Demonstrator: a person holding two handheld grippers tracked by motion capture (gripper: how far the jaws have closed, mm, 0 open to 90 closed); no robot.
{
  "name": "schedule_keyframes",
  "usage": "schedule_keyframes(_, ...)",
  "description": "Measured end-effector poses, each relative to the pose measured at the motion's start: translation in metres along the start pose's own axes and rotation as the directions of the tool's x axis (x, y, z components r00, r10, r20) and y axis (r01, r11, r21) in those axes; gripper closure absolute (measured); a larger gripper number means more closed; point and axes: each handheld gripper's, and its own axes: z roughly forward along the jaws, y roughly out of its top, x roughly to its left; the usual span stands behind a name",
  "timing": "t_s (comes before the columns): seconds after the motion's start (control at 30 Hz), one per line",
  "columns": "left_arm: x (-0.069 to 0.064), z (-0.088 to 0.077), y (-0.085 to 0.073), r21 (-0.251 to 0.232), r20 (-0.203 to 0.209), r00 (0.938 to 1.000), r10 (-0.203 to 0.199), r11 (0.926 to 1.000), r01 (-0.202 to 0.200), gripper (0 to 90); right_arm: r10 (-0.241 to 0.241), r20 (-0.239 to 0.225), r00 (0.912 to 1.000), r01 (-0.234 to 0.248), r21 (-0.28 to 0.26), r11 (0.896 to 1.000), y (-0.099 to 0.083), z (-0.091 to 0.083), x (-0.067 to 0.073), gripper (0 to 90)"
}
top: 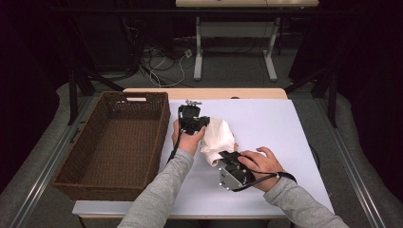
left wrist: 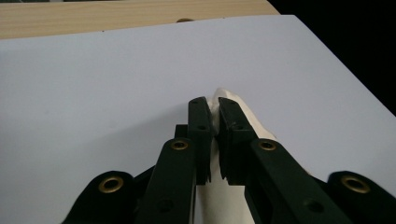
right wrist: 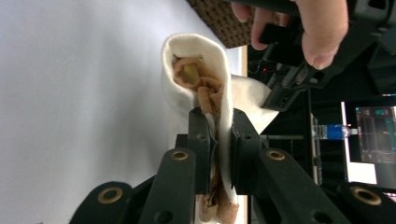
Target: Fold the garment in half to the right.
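Note:
A folded cream cloth [top: 217, 137] with a tan inner layer hangs between my two grippers above the white table top [top: 275, 128]. At the cloth's far left edge my left gripper [top: 203, 124] is shut on it; in the left gripper view the cloth [left wrist: 215, 105] is pinched between the black jaws of the left gripper [left wrist: 212, 103]. My right gripper [top: 223, 156] is shut on the near end of the cloth. In the right gripper view the cream and tan layers of the cloth [right wrist: 205, 79] rise out of the right gripper [right wrist: 219, 115], with the other hand and its gripper beyond.
A large brown wicker basket [top: 71, 161] stands along the left side of the table, close to my left forearm. Dark curtains, stands and another table's legs [top: 198, 52] lie behind. A monitor [right wrist: 373, 140] shows at the right of the right gripper view.

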Motion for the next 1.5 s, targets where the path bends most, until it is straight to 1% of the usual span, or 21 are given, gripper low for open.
schedule_keyframes(0.13,-0.006,-0.009,-0.004,-0.008,0.007,0.9998,0.017,0.9998,-0.017,84.9,-0.001,0.0,1.0,0.001,0.008,1.0,0.002,-0.008,-0.002,81.4)
schedule_keyframes(0.17,-0.01,-0.015,-0.006,-0.001,0.009,0.9995,0.03,0.9996,-0.03,84.9,0.003,0.008,1.0,-0.003,-0.006,1.0,0.003,-0.012,-0.003,81.4)
schedule_keyframes(0.23,-0.012,-0.018,-0.007,0.0,0.011,0.9995,0.031,0.9995,-0.031,84.9,0.006,0.012,0.9999,-0.006,-0.011,1.0,0.004,-0.013,-0.002,81.4)
schedule_keyframes(0.3,-0.014,-0.026,-0.009,0.002,0.01,0.9985,0.055,0.9985,-0.055,84.8,-0.007,0.011,0.9999,0.007,-0.024,1.0,0.007,-0.017,0.0,81.4)
schedule_keyframes(0.33,-0.014,-0.026,-0.009,0.002,0.01,0.9985,0.055,0.9985,-0.055,84.9,-0.007,0.011,0.9999,0.007,-0.024,1.0,0.007,-0.017,0.0,81.4)
schedule_keyframes(0.37,-0.014,-0.032,-0.01,0.007,0.002,0.9972,0.075,0.9971,-0.075,84.8,-0.007,0.018,0.9998,0.008,-0.04,0.999,0.01,-0.019,0.002,81.4)
schedule_keyframes(0.53,-0.018,-0.046,-0.014,-0.007,0.018,0.9965,0.081,0.9967,-0.081,84.8,-0.011,0.028,0.9996,0.012,-0.061,0.998,0.015,-0.024,0.003,81.4)
schedule_keyframes(0.57,-0.019,-0.05,-0.016,-0.014,0.018,0.9962,0.086,0.9962,-0.086,84.8,-0.007,0.029,0.9996,0.009,-0.069,0.998,0.017,-0.024,0.003,81.4)
schedule_keyframes(0.6,-0.023,-0.055,-0.018,-0.026,0.007,0.9945,0.104,0.9943,-0.104,84.8,-0.028,0.028,0.9992,0.03,-0.078,0.997,0.019,-0.025,0.002,81.4)
schedule_keyframes(0.77,-0.025,-0.067,-0.025,-0.023,-0.002,0.9921,0.126,0.9918,-0.126,84.8,-0.03,0.022,0.9993,0.032,-0.092,0.995,0.025,-0.025,0.005,81.4)
schedule_keyframes(0.83,-0.024,-0.075,-0.028,-0.031,-0.008,0.9911,0.133,0.9906,-0.133,84.8,-0.03,0.019,0.9994,0.031,-0.1,0.994,0.026,-0.025,0.005,81.4)
schedule_keyframes(0.9,-0.022,-0.086,-0.033,-0.034,-0.014,0.9905,0.136,0.99,-0.137,84.8,-0.038,0.027,0.9989,0.042,-0.129,0.991,0.032,-0.026,0.005,81.4)
schedule_keyframes(0.97,-0.021,-0.09,-0.034,-0.034,-0.017,0.9901,0.139,0.9896,-0.14,84.8,-0.039,0.026,0.9989,0.042,-0.133,0.99,0.034,-0.026,0.005,81.4)
schedule_keyframes(1.1,-0.015,-0.106,-0.04,-0.039,-0.031,0.9909,0.131,0.9904,-0.132,84.8,-0.049,0.024,0.9985,0.052,-0.163,0.985,0.045,-0.025,0.004,81.4)
schedule_keyframes(1.23,-0.012,-0.123,-0.04,-0.052,-0.062,0.9886,0.137,0.9887,-0.141,84.8,-0.057,0.026,0.998,0.061,-0.193,0.979,0.055,-0.021,0.002,81.4)
schedule_keyframes(1.3,-0.011,-0.127,-0.039,-0.061,-0.067,0.9893,0.13,0.9892,-0.134,84.8,-0.063,0.025,0.9977,0.066,-0.193,0.979,0.06,-0.021,-0.002,81.4)
schedule_keyframes(1.33,-0.01,-0.13,-0.038,-0.051,-0.068,0.9882,0.137,0.9888,-0.141,84.8,-0.063,0.025,0.9977,0.066,-0.193,0.979,0.06,-0.021,-0.002,81.4)
schedule_keyframes(1.37,-0.006,-0.134,-0.037,-0.059,-0.08,0.9883,0.13,0.9891,-0.135,84.8,-0.061,0.032,0.9976,0.067,-0.22,0.973,0.065,-0.018,-0.004,81.4)
schedule_keyframes(1.4,-0.003,-0.136,-0.036,-0.051,-0.082,0.9879,0.132,0.9894,-0.136,84.8,-0.065,0.027,0.9975,0.069,-0.21,0.975,0.067,-0.019,-0.006,81.4)
schedule_keyframes(1.43,-0.003,-0.136,-0.036,-0.051,-0.082,0.9879,0.132,0.9894,-0.136,84.8,-0.067,0.034,0.9972,0.073,-0.227,0.971,0.07,-0.016,-0.007,81.4)
schedule_keyframes(1.5,0.005,-0.139,-0.035,-0.041,-0.089,0.9878,0.127,0.9905,-0.131,84.8,-0.069,0.03,0.9971,0.074,-0.231,0.97,0.072,-0.015,-0.009,81.4)
